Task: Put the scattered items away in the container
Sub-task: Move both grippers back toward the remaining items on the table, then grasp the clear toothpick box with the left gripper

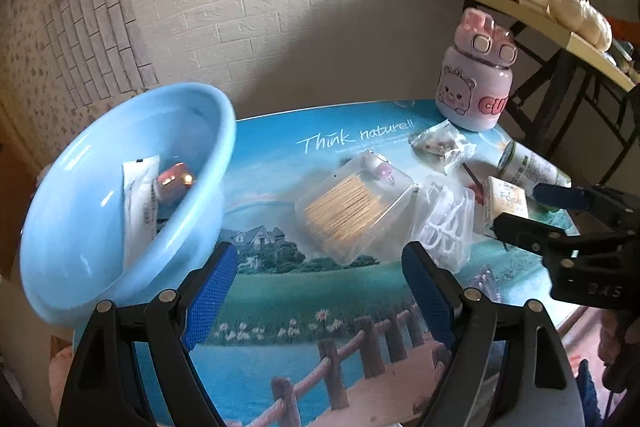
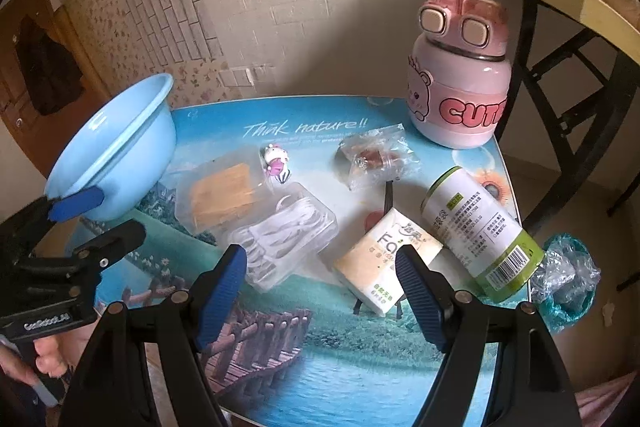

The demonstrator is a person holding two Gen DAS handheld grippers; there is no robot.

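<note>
Left claw (image 1: 316,291) wide open, empty; right claw (image 2: 320,285) likewise. Only left view shows basin (image 1: 80,227) interior: white packet (image 1: 138,203), pink item (image 1: 176,181). Toothpick box (image 1: 352,215), floss picks (image 2: 280,235) on desk (image 1: 304,291).

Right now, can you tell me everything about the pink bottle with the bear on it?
The pink bear bottle stands upright at the far right corner of the picture-printed table. Its squat, glossy body shows a cartoon bear face and puffy pink letters reading "CUTE". The darker pink lid carries two square buttons, closed. Nothing touches it; a small clear packet lies just in front.
</note>
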